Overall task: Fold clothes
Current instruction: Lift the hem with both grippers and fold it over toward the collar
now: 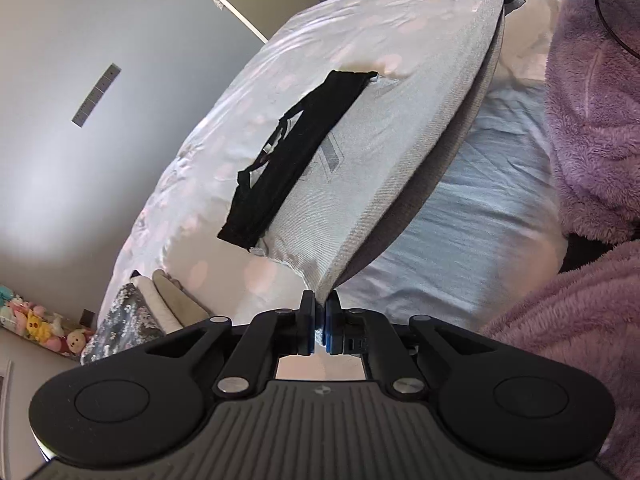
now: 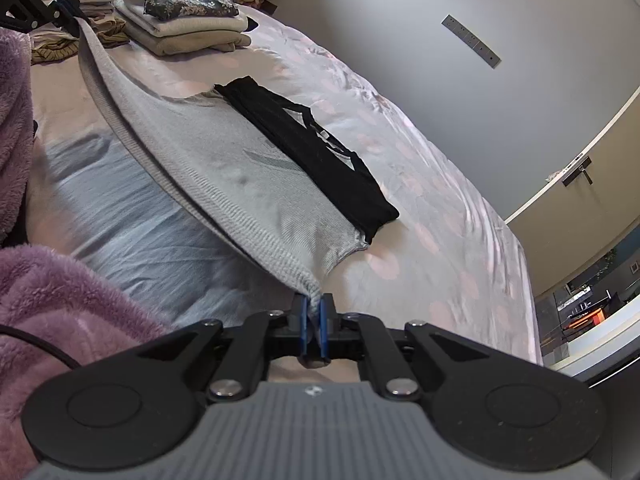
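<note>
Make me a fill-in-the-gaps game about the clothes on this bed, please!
1. Both grippers, the left gripper and the right gripper, are shut on the ribbed hem of the light ____ knitted top.
2. A folded ____ garment lies along the far edge of that top.
3. The folded flower-patterned dark cloth sits on top of a ____ of folded clothes.
4. The person's sleeve is fluffy and ____.

Missing words: grey; black; pile; purple

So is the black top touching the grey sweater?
Touching. The right wrist view shows the black top lying folded on the far part of the grey sweater, overlapping it with no gap.
</note>
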Motion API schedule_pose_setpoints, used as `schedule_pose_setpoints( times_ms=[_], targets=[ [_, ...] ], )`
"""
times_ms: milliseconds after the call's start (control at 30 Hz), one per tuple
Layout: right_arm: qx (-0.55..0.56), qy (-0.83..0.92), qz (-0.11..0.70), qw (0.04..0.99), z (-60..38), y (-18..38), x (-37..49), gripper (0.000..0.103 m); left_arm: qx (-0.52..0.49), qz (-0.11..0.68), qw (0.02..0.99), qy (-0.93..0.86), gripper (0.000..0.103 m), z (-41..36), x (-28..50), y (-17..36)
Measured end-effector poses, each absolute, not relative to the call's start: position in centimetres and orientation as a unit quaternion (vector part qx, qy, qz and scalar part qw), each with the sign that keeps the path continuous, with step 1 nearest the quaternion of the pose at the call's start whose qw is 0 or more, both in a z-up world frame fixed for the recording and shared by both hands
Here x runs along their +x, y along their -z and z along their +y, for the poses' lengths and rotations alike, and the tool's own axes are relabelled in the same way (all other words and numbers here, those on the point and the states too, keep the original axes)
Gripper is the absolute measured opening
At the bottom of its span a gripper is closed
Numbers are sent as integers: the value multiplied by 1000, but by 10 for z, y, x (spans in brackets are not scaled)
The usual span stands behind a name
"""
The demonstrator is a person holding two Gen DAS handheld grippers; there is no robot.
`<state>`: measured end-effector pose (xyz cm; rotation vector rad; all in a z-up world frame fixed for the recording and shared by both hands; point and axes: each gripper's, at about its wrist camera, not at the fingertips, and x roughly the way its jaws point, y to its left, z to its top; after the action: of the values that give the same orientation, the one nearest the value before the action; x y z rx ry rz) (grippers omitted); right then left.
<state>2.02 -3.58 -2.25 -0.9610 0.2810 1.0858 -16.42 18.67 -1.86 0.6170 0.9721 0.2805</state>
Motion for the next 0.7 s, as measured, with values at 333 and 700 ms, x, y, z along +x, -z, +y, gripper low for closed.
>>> schedule_pose_setpoints(
  times_ms=[333, 700],
  targets=[
    [-439, -491, 103, 745, -67, -3, -5, 7, 332, 436, 825, -136, 3, 157, -187, -9],
    [-454, -501, 98, 730, -111, -31, -48, 7, 350, 436, 822, -111, 3, 117, -227, -30]
  ],
)
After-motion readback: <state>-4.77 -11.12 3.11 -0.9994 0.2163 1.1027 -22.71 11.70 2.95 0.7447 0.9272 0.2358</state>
